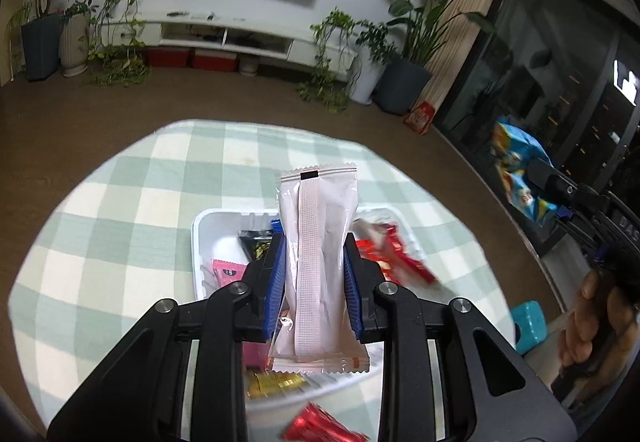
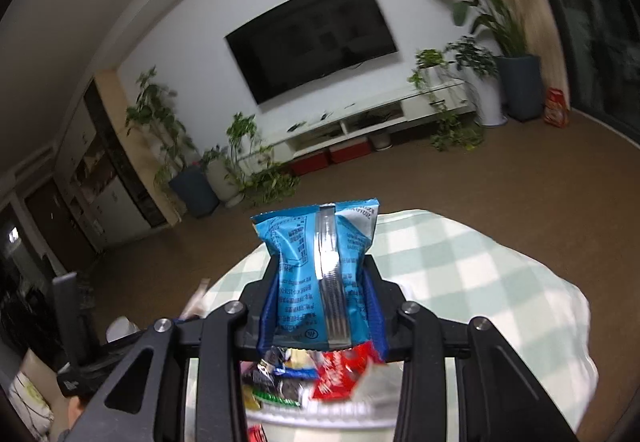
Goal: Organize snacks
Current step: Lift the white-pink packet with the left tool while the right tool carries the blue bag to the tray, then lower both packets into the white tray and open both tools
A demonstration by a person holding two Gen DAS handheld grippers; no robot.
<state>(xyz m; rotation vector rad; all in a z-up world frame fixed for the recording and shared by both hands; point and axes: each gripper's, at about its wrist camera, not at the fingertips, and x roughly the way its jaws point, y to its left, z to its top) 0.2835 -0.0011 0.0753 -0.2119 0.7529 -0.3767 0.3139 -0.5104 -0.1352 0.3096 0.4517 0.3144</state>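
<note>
With the left gripper [image 1: 314, 278] clamped on a white packet [image 1: 318, 258] and the right gripper [image 2: 320, 302] on a blue packet [image 2: 316, 270], carry both level, then release over matching snacks.

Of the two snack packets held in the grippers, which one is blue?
The blue packet in the right gripper. The left gripper holds a whitish packet with a ribbed back seam.
</note>
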